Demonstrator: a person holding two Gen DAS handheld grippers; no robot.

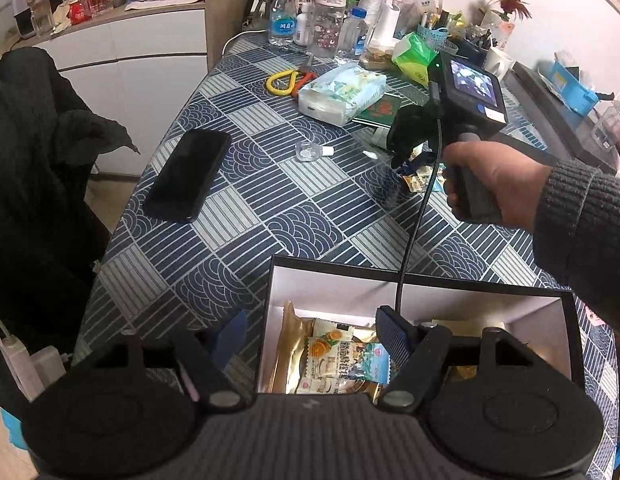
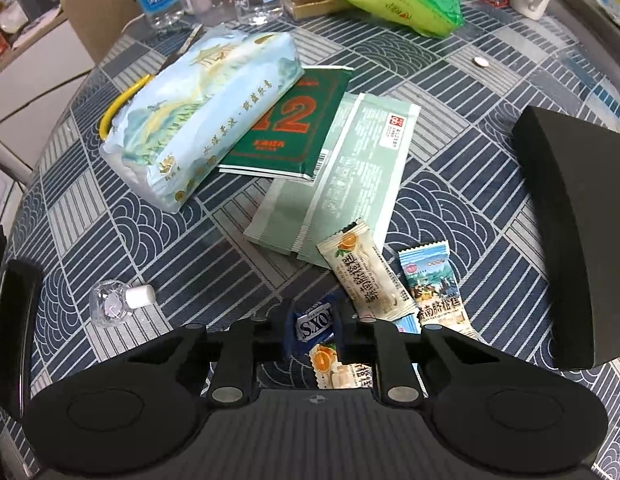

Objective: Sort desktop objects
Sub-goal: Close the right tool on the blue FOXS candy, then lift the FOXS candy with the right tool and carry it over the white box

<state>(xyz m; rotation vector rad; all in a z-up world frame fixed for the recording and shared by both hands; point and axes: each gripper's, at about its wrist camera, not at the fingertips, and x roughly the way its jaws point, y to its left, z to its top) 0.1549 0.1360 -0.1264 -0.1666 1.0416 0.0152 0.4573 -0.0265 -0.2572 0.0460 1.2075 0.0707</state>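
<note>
My left gripper (image 1: 314, 334) is open and empty, low over the near wall of a black box (image 1: 426, 285) that holds several snack packets (image 1: 342, 364). My right gripper (image 2: 312, 330) is shut on a blue Fox's candy (image 2: 312, 325), low over the table. In the left wrist view the right gripper (image 1: 406, 162) sits at mid-table over loose wrappers. Beside it lie an orange-print snack packet (image 2: 368, 276) and a blue-topped snack packet (image 2: 434, 292). Another orange packet (image 2: 330, 362) lies under the fingers.
A tissue pack (image 2: 201, 116), a green "12" packet (image 2: 293, 120), pale green sachets (image 2: 342, 176), a small clear bottle (image 2: 117, 304), a black phone (image 1: 189, 174), a yellow loop (image 1: 283, 80) and a black lid (image 2: 578, 236) lie on the patterned tablecloth. Bottles (image 1: 283, 14) crowd the far edge.
</note>
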